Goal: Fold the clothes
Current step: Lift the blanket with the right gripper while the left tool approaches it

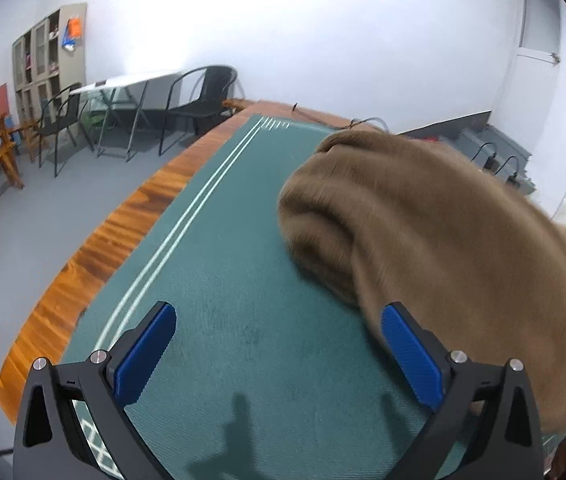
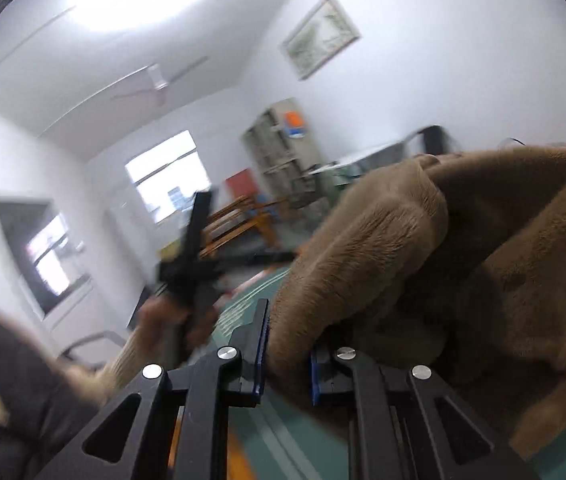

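Clearly the lift-and-carry part of a fold is in hand: the right gripper (image 2: 285,360) is clamped on a bunched edge of the brown fleece garment (image 1: 423,216), raising it off the green mat (image 1: 243,280), while the left gripper (image 1: 279,356), just beside the garment, is spread wide and holds nothing. Next, I judge, the left must close on a free edge so both can lay the cloth flat; beyond the garment run the wooden tabletop (image 1: 131,216) border, black chairs (image 1: 199,100) and a cabinet (image 1: 49,48).

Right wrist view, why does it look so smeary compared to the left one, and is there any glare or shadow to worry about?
Right wrist view: motion blur smears the left gripper and room; ceiling glare at the top; the brown garment stays fairly sharp. Left wrist view: mostly crisp, garment edges blurred, gripper shadows on the green mat, fisheye bending.
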The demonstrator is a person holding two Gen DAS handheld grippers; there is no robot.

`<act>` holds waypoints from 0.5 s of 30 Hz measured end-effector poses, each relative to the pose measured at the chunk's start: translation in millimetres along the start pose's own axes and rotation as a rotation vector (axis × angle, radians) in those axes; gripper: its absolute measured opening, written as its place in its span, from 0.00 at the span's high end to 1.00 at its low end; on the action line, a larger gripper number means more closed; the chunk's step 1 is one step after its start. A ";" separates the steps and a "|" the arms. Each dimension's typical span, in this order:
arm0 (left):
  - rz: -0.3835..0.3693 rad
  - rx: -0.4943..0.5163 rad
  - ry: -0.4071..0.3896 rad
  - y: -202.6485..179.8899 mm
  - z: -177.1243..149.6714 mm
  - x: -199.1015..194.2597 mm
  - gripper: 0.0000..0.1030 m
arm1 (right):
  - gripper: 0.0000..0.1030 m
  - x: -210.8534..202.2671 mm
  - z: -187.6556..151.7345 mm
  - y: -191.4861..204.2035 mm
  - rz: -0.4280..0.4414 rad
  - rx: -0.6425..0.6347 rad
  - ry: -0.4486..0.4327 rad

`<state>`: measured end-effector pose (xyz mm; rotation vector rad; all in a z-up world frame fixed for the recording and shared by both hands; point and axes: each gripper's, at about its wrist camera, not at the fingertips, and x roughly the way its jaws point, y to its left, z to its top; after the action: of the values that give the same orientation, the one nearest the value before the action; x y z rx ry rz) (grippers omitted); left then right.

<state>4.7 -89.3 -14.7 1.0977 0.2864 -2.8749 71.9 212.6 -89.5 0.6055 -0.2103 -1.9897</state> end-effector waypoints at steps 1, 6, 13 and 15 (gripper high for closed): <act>-0.009 0.016 -0.010 1.4 1.6 -2.2 0.00 | 0.84 -5.4 -6.7 3.1 0.002 -0.025 0.020; -0.007 0.081 -0.048 10.4 7.7 -9.2 0.00 | 0.85 -39.2 -42.9 -11.7 -0.109 0.029 0.066; 0.005 0.044 -0.020 21.3 2.7 -7.3 0.00 | 0.03 -76.4 -45.9 -28.4 -0.198 0.137 -0.047; 0.005 0.046 -0.012 21.0 -1.9 -6.7 0.00 | 0.02 -100.9 -34.5 -20.2 -0.164 0.134 -0.066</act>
<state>13.3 -109.7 -14.9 1.0857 0.2187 -2.8969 110.7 313.8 -94.3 0.6604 -0.3462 -2.1681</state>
